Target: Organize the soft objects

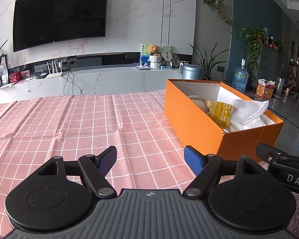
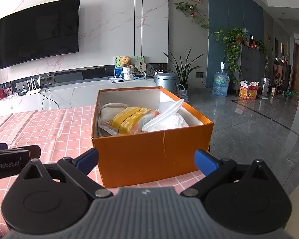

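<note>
The orange box (image 2: pixel 149 155) is seen end-on in the right wrist view, directly ahead at twelve o'clock of the right gripper (image 2: pixel 147 162), whose jaws are spread wide with nothing between the blue pads; the box's near end wall fills the gap beyond them. In the left wrist view the same box (image 1: pixel 191 117) is shown along its long side, at about two o'clock of the left gripper (image 1: pixel 150 160), whose jaws are likewise spread and empty over the pink checked tablecloth (image 1: pixel 69 123). Inside the box a yellow packet (image 2: pixel 129 120), a white cloth (image 2: pixel 169 117) and a beige item (image 2: pixel 111 109) are piled; their lower parts are hidden by the box walls. The right gripper is cut off at the left view's three o'clock edge. Beyond the table a wall television (image 1: pixel 59 16), a low marble cabinet (image 1: pixel 109 79) and a water bottle (image 2: pixel 220 84) are seen.
</note>
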Demonstrator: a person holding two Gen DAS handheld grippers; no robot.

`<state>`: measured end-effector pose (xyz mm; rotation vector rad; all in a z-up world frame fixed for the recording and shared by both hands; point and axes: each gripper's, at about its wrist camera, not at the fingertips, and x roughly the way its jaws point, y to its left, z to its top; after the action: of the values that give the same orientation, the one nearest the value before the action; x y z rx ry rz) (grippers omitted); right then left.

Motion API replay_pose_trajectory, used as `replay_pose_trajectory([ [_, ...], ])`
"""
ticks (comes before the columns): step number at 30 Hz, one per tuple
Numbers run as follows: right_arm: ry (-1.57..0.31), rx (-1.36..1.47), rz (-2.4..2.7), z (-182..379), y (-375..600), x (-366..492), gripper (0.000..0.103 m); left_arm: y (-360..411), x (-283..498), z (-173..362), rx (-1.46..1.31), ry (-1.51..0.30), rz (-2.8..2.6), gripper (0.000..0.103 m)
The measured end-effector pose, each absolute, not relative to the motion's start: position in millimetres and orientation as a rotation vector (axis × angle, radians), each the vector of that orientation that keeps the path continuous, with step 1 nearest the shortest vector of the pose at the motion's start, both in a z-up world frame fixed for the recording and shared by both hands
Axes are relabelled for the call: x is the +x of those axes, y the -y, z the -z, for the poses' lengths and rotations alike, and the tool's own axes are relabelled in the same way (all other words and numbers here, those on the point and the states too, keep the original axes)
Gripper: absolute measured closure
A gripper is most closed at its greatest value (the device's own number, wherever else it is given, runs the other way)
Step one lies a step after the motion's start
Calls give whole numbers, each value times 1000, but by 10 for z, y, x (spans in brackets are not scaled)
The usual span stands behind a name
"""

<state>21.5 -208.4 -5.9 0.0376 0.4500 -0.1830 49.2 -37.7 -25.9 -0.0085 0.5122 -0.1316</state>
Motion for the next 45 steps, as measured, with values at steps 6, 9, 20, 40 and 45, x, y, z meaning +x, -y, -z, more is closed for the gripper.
replay_pose_trajectory([
  [6, -445, 44, 186, 57, 2090, 190, 3, 392, 470, 253, -5, -513, 121, 17],
  [9, -445, 44, 187, 54, 2093, 181, 3, 391, 469, 252, -7, -515, 118, 17],
  [20, -440, 46, 191, 38, 2093, 155, 3, 391, 444, 262, -6, -516, 112, 17],
  [40, -409, 26, 191, 0, 2022, 85, 3, 400, 391, 229, -4, -513, 119, 17],
  [45, -406, 21, 188, -6, 2006, 81, 3, 402, 385, 216, -5, -511, 119, 17],
])
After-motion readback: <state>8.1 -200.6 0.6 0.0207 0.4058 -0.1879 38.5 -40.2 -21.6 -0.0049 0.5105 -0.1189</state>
